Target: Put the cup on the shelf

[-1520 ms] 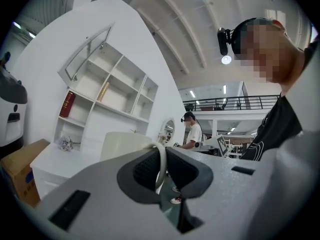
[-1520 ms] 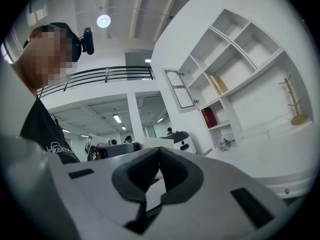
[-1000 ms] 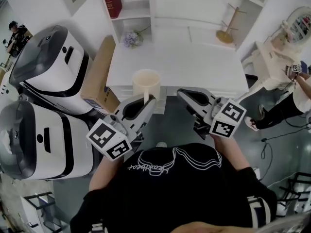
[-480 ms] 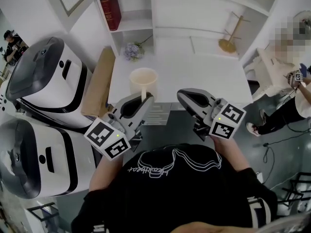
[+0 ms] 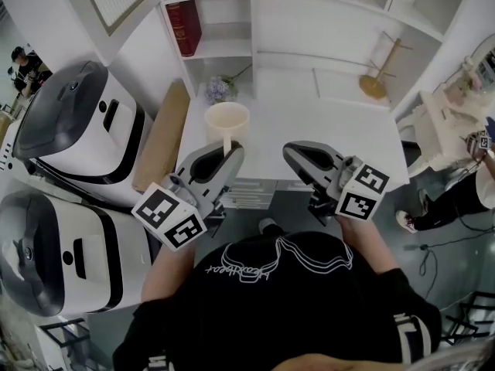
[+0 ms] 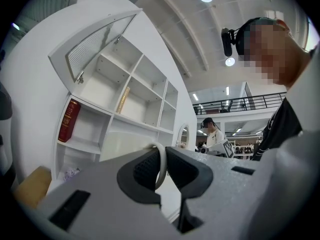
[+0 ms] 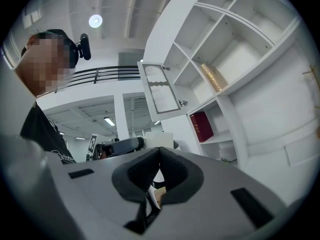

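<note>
Shifted forward since a second ago: cream round cup (image 5: 227, 120), now over the white tabletop (image 5: 325, 126) and nearer the white open shelf unit (image 5: 255, 33); left gripper (image 5: 229, 151) pinches the cup's thin loop handle (image 6: 161, 164), cup upright; right gripper (image 5: 294, 151) jaws pressed together, empty; dark red hardback book (image 5: 189, 25) upright in upper left compartment, purple flower sprig (image 5: 220, 90) in the compartment below; brown cardboard box (image 5: 161, 134) beside the table; book spine print too small to read
</note>
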The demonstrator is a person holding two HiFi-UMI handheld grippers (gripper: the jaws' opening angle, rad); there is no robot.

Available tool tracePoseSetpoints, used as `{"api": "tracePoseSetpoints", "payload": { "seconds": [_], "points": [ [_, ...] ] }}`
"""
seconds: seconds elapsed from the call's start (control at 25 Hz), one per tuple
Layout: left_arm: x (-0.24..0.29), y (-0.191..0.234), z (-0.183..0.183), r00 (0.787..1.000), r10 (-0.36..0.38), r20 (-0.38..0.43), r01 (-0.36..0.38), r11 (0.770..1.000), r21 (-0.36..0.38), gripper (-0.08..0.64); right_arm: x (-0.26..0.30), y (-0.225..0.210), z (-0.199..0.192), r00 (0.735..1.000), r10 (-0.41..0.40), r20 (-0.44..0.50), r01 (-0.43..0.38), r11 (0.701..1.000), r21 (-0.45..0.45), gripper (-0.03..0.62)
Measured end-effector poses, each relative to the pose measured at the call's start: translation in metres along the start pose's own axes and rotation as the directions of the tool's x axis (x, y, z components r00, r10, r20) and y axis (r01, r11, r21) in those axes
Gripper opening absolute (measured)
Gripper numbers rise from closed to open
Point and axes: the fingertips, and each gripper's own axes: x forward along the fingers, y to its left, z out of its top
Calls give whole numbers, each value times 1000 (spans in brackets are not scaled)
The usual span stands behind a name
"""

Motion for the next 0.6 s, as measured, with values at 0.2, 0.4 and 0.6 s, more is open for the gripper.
{"api": "tracePoseSetpoints", "payload": {
  "seconds": [0.2, 0.4, 0.6],
  "points": [
    [29, 30, 13, 1000, 12, 6, -12, 1000, 10, 35, 18, -38, 13, 1000, 8, -19, -8, 999, -34, 6],
    [62, 60, 26, 999, 35, 16, -35, 999, 30, 35, 34, -80, 30, 999, 28, -26, -29, 999, -40, 6],
    [91, 90, 37, 998, 61, 25, -62, 997, 53, 35, 51, -119, 41, 998, 54, -28, -55, 998, -44, 6]
  ]
}}
